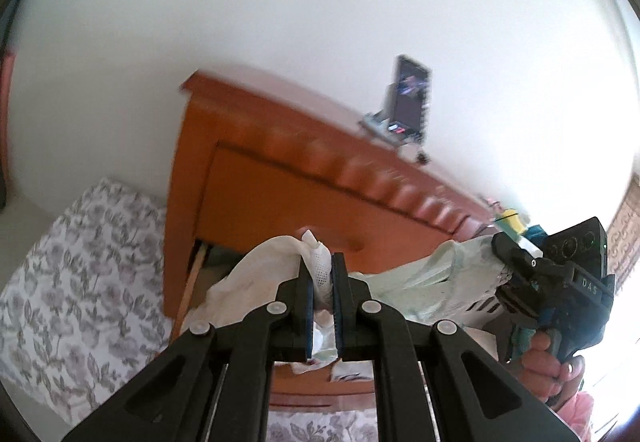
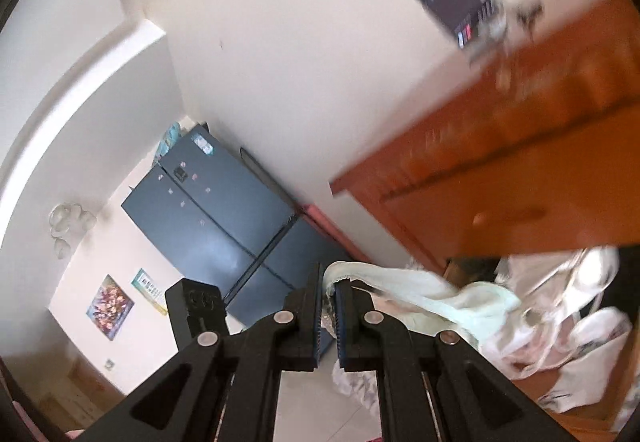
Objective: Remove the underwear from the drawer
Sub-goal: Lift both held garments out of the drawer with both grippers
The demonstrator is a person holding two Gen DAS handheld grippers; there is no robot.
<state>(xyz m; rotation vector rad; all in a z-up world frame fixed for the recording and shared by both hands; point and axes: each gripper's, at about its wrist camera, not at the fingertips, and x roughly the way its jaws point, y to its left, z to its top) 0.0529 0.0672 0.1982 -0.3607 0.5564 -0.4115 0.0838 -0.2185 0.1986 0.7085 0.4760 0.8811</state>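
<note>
Pale mint underwear (image 1: 440,274), one piece stretched between your two tools, lower centre of the left view: your left gripper (image 1: 322,298) is clamped on its white mesh edge, your right gripper (image 1: 516,262) on the far end, your hand (image 1: 548,366) below it. Only the right view lists: dark blue fridge (image 2: 224,218), wall poster (image 2: 110,306), more white garments (image 2: 568,314) lower right. Both list: orange wooden dresser (image 1: 280,178), propped phone (image 1: 410,98) atop it. Floral bedding (image 1: 80,282) fills the left view's lower left.
</note>
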